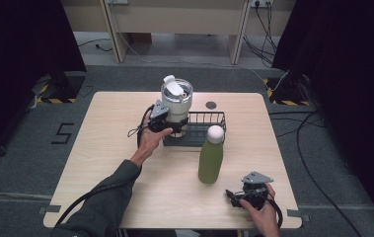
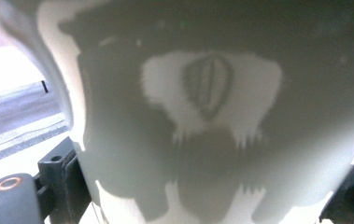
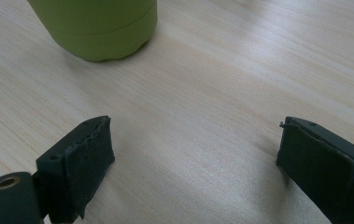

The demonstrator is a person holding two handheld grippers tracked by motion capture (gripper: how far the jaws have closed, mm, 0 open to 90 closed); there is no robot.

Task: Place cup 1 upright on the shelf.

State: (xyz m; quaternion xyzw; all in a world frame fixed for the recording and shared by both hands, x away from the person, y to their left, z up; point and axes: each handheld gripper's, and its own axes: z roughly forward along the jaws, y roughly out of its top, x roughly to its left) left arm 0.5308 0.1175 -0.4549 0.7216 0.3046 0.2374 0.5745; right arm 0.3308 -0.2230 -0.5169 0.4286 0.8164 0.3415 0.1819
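Note:
A white tumbler (image 1: 176,101) with a flip lid stands upright at the left end of a black wire basket (image 1: 209,118). My left gripper (image 1: 171,127) is shut on its lower body; the hand hides whether the tumbler's base rests in the basket. In the left gripper view the tumbler's wall (image 2: 212,116) sits close between the two jaws. A green bottle (image 1: 210,155) with a white cap stands on the table in front of the basket. My right gripper (image 1: 235,195) lies low near the front right edge, open, with the bottle's base (image 3: 104,23) ahead of its fingers (image 3: 90,154).
The wooden table (image 1: 105,148) has bare room on its left half and front middle. A round cable grommet (image 1: 211,104) sits behind the basket. Cables trail from both grippers. Dark curtains and floor cables surround the table.

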